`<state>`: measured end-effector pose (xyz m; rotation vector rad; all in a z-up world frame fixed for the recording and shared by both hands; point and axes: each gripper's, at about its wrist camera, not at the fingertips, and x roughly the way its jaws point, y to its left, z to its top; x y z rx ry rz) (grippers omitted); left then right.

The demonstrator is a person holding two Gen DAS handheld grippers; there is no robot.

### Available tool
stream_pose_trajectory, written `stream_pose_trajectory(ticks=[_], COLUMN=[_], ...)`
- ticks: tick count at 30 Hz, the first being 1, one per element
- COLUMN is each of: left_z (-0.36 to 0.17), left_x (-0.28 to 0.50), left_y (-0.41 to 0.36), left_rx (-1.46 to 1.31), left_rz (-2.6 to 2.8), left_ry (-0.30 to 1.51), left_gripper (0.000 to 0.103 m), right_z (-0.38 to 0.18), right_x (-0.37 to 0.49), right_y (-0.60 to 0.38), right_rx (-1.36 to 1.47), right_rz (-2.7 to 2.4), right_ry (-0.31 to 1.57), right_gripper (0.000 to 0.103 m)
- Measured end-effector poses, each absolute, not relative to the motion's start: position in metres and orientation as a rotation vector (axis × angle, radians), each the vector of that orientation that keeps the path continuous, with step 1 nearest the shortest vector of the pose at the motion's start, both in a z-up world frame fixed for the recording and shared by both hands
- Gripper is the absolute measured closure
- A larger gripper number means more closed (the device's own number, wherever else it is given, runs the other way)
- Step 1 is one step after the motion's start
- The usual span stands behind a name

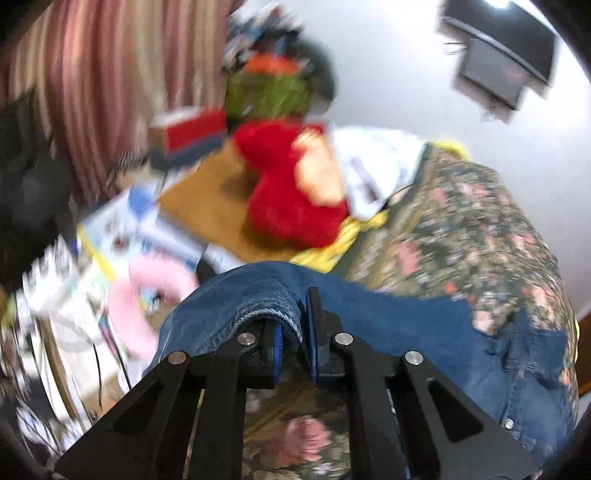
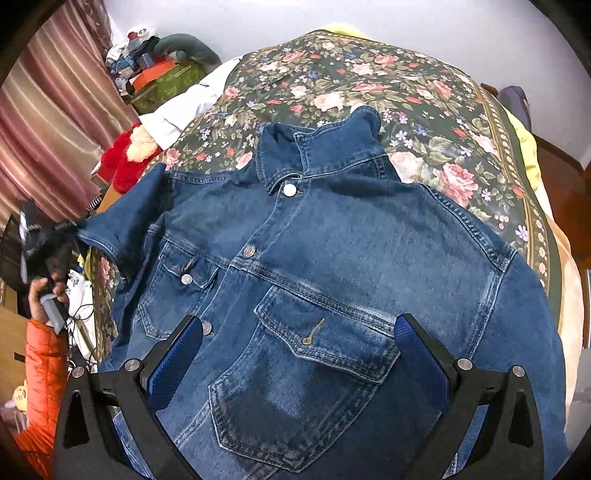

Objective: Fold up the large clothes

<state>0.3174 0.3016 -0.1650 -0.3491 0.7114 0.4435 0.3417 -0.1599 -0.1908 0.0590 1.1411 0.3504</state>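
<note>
The denim jacket [image 2: 314, 280] lay front-up across the floral bedspread [image 2: 369, 85], collar toward the far wall, its buttons closed and both chest pockets showing. The right gripper [image 2: 299, 354] hung low over the jacket's lower front, its blue-padded fingers [image 2: 177, 362] spread wide to either side of the nearer chest pocket [image 2: 306, 376] and holding nothing. The left gripper [image 1: 295, 332] was raised at the bed's left edge, its fingers [image 1: 314, 328] drawn narrow and clamped on a fold of the jacket's sleeve cuff [image 1: 266, 306], which draped over the fingertips; in the right wrist view that sleeve [image 2: 122, 225] stood lifted off the bedspread toward the person's hand [image 2: 46, 291], which gripped the tool's handle above an orange puffer sleeve [image 2: 40, 369]. The left wrist view was blurred by motion. Beyond the bedspread ran a plain white wall [image 2: 295, 18], and striped pink curtains [image 2: 48, 125] hung on the left. A red plush toy [image 1: 291, 192] sat beside a white garment [image 2: 177, 110] at the bed's left side, with a yellow cloth [image 1: 343, 236] showing beneath the bedspread's edge. A green box [image 2: 166, 85] topped with clutter stood by the curtains, and a dark screen [image 1: 502, 59] was mounted on the wall.
</note>
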Motion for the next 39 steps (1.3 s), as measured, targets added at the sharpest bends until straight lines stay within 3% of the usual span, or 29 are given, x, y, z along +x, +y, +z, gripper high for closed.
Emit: stream_pose_trajectory(ticks=[5, 9, 12, 17, 21, 25, 27, 30, 34, 39], left_z=[-0.103, -0.090, -0.113, -0.196, -0.250, -0.250, -0.236, -0.203, -0.186, -0.220], left_x=[0.318, 0.331, 0.344, 0.350, 0.337, 0.327, 0.322, 0.314, 0.321, 0.350], left_y=[0.230, 0.160, 0.112, 0.049, 0.021, 0.026, 0.041, 0.074, 0.125, 0.169], left_rx=[-0.222, -0.131, -0.086, -0.102, -0.063, -0.072, -0.105, -0.155, -0.305, -0.540], left_rz=[0.257, 0.101, -0.001, -0.168, -0.213, -0.196, -0.190, -0.157, -0.125, -0.118], left_ry=[0.563, 0.563, 0.654, 0.921, 1.110, 1.149, 1.115, 1.003, 0.937, 0.997], left_gripper=[0.095, 0.095, 0.095, 0.094, 0.087, 0.073, 0.055, 0.039, 0.037, 0.037], right_z=[-0.180, -0.166, -0.155, -0.147, -0.147, -0.152, -0.156, -0.163, -0.172, -0.179], right_x=[0.337, 0.328, 0.317, 0.301, 0.289, 0.285, 0.285, 0.289, 0.303, 0.320], right_y=[-0.167, -0.178, -0.192, -0.222, -0.252, -0.274, -0.281, -0.284, -0.272, -0.241], right_rx=[0.094, 0.116, 0.130, 0.158, 0.176, 0.197, 0.207, 0.216, 0.225, 0.211], right_rz=[0.356, 0.359, 0.354, 0.325, 0.277, 0.244, 0.232, 0.220, 0.234, 0.291], right_ry=[1.113, 1.075, 1.044, 1.021, 1.016, 1.031, 1.035, 1.047, 1.063, 1.072], right_gripper=[0.000, 0.000, 0.000, 0.000, 0.000, 0.000, 0.000, 0.000, 0.000, 0.000])
